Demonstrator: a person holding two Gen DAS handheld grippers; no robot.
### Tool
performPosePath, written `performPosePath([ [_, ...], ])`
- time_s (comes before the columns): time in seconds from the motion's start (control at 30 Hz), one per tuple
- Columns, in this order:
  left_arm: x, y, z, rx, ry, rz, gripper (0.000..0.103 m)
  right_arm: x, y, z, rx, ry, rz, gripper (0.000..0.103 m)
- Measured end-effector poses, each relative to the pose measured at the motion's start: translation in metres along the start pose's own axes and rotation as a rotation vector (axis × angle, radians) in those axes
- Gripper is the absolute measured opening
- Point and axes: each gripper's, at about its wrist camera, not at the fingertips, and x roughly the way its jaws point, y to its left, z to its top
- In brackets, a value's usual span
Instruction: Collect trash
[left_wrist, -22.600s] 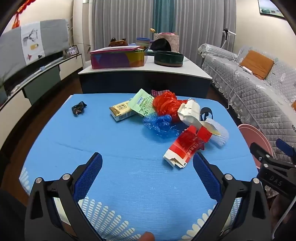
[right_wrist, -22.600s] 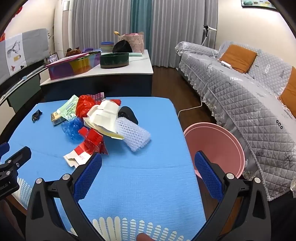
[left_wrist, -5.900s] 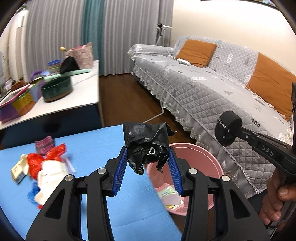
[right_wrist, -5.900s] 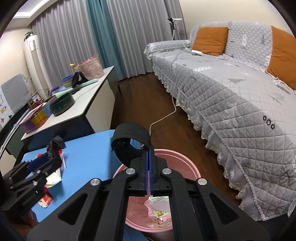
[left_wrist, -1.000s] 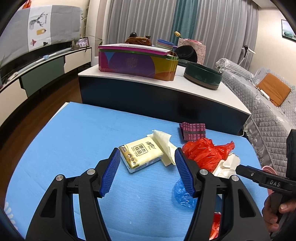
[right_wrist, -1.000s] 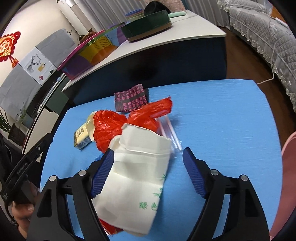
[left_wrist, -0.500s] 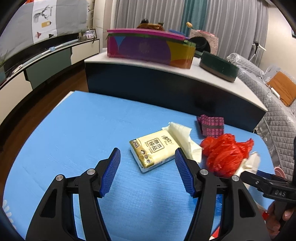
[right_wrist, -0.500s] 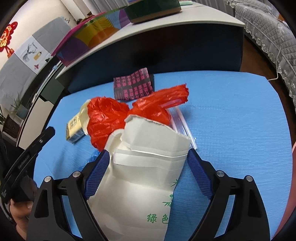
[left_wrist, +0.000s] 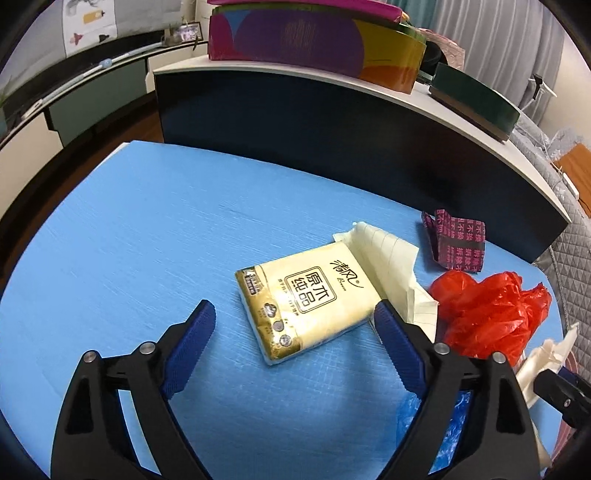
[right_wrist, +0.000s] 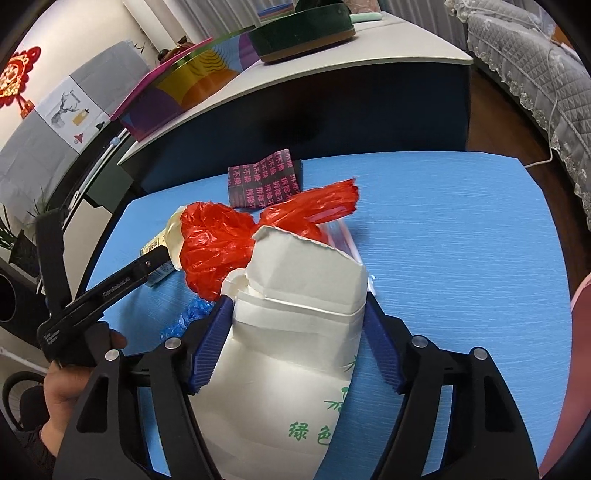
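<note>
Left hand-held gripper (left_wrist: 293, 321): jaws opening, now wide, hanging over the yellow tissue pack (left_wrist: 308, 297) lying flat mid-bench (left_wrist: 147, 229); pads clear of it, nothing gripped. Right hand-held gripper (right_wrist: 297, 314): jaws closing around the white paper bag (right_wrist: 295, 332), blue pads at both its sides, left pad touching, right-side contact can't be confirmed. Red plastic bag (right_wrist: 221, 236) sits just behind the paper bag, toward the bench's far edge.
</note>
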Motion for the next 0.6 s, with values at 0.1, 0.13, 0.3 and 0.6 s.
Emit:
performPosePath([
  [0.1,0.005,-0.005,0.0,0.009,0.012,0.006,0.086,-0.005,-0.003,0.001,-0.001,-0.011,0.001,0.069],
  [0.13,0.007,-0.007,0.0,0.011,0.015,0.01,0.086,-0.006,-0.003,0.001,0.001,-0.014,0.002,0.069],
  [0.3,0.015,-0.011,0.003,0.009,0.021,0.025,0.086,-0.014,-0.005,0.001,-0.002,-0.029,0.002,0.069],
  [0.6,0.019,-0.013,0.007,0.003,0.022,0.047,0.086,-0.018,-0.01,-0.002,0.0,-0.035,-0.009,0.069],
])
